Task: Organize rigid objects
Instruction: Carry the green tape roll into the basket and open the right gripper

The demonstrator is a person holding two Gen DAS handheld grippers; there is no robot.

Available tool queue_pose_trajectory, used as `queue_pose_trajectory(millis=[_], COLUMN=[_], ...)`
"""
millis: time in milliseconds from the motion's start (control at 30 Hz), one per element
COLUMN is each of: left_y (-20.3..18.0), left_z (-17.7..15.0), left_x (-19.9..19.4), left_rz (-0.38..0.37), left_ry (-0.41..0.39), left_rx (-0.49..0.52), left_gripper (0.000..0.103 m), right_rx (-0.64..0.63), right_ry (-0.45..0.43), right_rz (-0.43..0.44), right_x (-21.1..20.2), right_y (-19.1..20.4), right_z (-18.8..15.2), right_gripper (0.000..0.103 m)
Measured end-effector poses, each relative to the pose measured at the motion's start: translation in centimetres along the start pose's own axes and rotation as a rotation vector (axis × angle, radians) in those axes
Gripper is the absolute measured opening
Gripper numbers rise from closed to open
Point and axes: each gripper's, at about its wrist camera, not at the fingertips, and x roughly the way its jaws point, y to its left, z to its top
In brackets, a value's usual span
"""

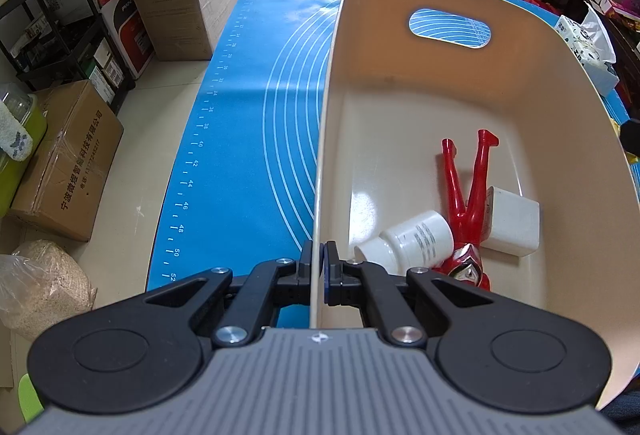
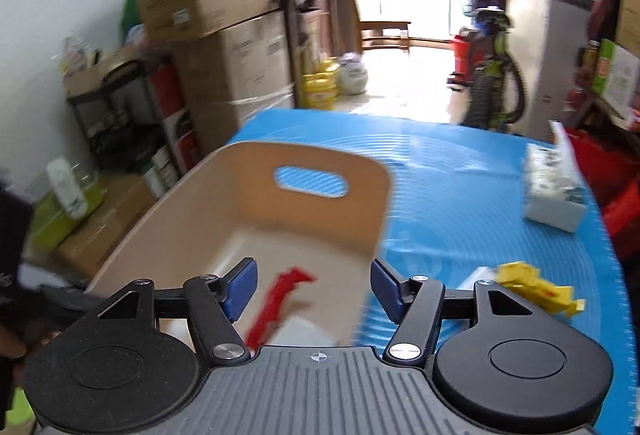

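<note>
Currently beige plastic bin (image 1: pixel 460 83) on blue desk mat (image 1: pixel 248 115) holds glossy red figure (image 1: pixel 470 203), white round bottle (image 1: pixel 416 239) on its side, white square block (image 1: pixel 514 221). Left tool (image 1: pixel 319 267) pinches the bin's thin side wall. Right tool (image 2: pixel 314 289) spread, above bin; yellow blocky toy (image 2: pixel 536 289) on mat beside it.

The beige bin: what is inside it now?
Inside the beige bin lie a red toy figure, a white bottle on its side and a white block. The left gripper, clamped on the wall, hides the near corner.
</note>
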Motion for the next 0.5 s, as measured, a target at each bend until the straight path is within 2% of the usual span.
queue_pose_trajectory(millis=[167,300,500], left_y=[0.1,0.1,0.3], left_z=[0.0,0.0,-0.2], left_x=[0.0,0.0,0.1], left_rz=[0.002,0.003,0.008], left_ry=[0.0,0.001,0.002], left_rx=[0.001,0.0,0.001], left_gripper=[0.005,0.005,0.005], right_rx=[0.052,0.089,0.151], right_ry=[-0.002,0.028,0.106], right_rz=[-0.141,-0.25,-0.33], right_x=[1.0,2.5,5.0], right_y=[-4.4,-7.8,-11.6], right_z=[-0.5,-1.4,-2.8], right_gripper=[0.071,0.071,0.071])
